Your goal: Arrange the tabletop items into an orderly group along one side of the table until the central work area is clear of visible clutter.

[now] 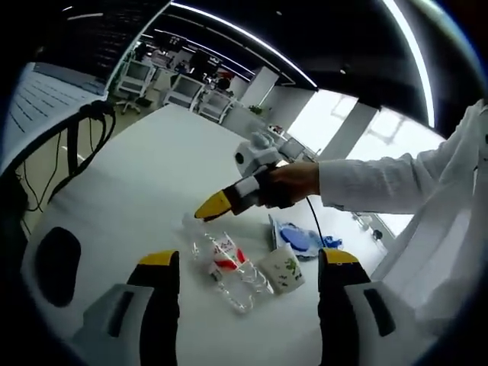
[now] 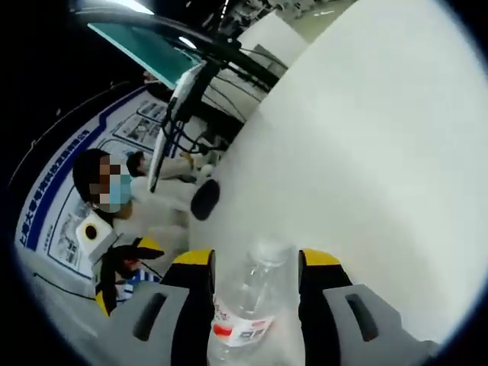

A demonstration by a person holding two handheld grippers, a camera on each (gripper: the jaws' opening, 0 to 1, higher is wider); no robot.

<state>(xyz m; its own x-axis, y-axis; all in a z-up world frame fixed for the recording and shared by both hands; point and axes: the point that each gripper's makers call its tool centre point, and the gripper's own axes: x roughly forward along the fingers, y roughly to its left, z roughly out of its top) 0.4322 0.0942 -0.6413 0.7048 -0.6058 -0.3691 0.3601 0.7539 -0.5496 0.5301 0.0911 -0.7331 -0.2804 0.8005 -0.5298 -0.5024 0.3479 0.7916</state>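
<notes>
Both claws differ — right gripper (image 2: 255, 278) grasps the bottle (image 2: 252, 313), left gripper (image 1: 248, 263) released.

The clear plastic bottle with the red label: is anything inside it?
The clear plastic bottle with the red label, clamped in the right gripper, looks empty: white table shows through. Its bottom lies outside the right gripper view.

bottle (image 2: 248, 313) base beyond lower edge
</notes>
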